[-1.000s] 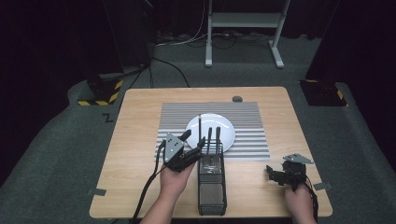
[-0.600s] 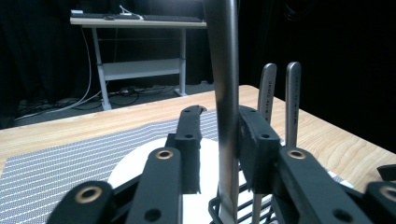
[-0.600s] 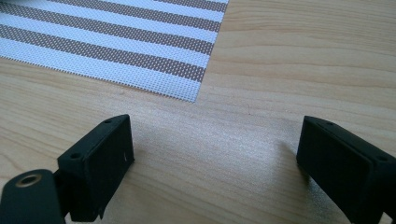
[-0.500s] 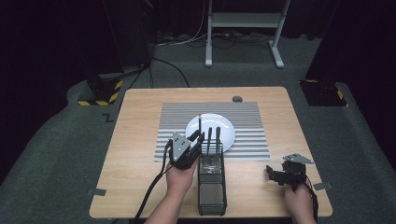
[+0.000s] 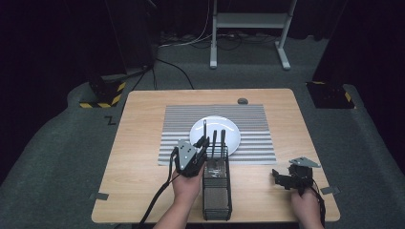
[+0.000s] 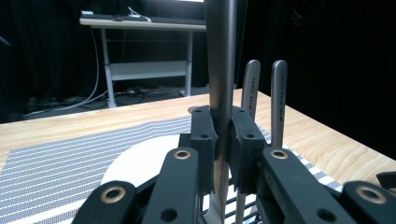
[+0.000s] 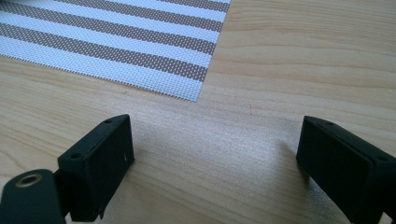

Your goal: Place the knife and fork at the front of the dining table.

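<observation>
Steel utensil handle (image 6: 220, 70) sits pinched in the left gripper (image 6: 221, 140) at the rack's (image 5: 217, 195) eleven o'clock, right gripper (image 7: 215, 163) spread idle; next, I'd judge, a straight lift clear.

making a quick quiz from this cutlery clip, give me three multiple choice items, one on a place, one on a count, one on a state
1. Where does the white plate lie?
A. on the striped placemat
B. on bare wood
C. inside the mesh cutlery holder

2. How many utensil handles stand upright at the holder's far end, counting the utensil handle that is gripped?
A. one
B. three
C. five

3. How do the right gripper jaws stand?
A. shut on a spoon
B. shut on nothing
C. open over the table

Answers: 1 A, the high view shows stripes all round the plate. 2 B, three handles rise side by side. 3 C, bare wood lies between the spread jaws, while the left gripper clamps one handle.
</observation>
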`<state>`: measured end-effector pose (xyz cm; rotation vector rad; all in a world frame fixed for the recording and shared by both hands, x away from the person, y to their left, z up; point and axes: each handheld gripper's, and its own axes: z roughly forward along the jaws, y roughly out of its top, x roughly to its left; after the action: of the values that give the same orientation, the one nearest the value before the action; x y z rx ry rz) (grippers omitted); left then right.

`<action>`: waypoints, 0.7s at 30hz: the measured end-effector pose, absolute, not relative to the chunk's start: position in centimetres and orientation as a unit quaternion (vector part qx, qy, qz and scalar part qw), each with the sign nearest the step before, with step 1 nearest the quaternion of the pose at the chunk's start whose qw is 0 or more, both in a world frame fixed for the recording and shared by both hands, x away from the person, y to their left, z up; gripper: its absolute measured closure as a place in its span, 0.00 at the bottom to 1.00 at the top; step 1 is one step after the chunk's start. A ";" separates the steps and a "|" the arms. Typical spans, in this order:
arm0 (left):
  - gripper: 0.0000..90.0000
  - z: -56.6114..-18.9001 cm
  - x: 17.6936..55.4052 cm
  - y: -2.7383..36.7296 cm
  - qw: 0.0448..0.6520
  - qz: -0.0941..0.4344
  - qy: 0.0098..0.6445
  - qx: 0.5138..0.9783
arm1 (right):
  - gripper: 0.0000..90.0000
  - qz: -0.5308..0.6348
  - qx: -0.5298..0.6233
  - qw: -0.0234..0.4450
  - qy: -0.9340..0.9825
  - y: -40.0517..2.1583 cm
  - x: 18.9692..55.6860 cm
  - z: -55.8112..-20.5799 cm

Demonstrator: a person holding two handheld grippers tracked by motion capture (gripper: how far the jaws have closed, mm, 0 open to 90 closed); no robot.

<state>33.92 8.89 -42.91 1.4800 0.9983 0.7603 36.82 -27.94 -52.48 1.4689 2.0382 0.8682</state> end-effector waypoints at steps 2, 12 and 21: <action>0.90 -42.9 33.8 8.8 0.564 0.326 0.426 0.628 | 0.12 0.316 0.537 0.240 0.745 -27.9 36.8 -52.5; 0.91 -41.3 33.0 8.5 0.583 0.343 0.410 0.612 | 0.12 0.317 0.536 0.239 0.745 -27.9 36.8 -52.5; 0.91 -38.9 31.7 8.9 0.629 0.351 0.369 0.588 | 0.12 0.317 0.535 0.240 0.746 -27.9 36.8 -52.5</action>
<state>31.65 8.89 -38.86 1.3463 0.8452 0.8037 36.82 -27.94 -52.48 1.4635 2.0416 0.8665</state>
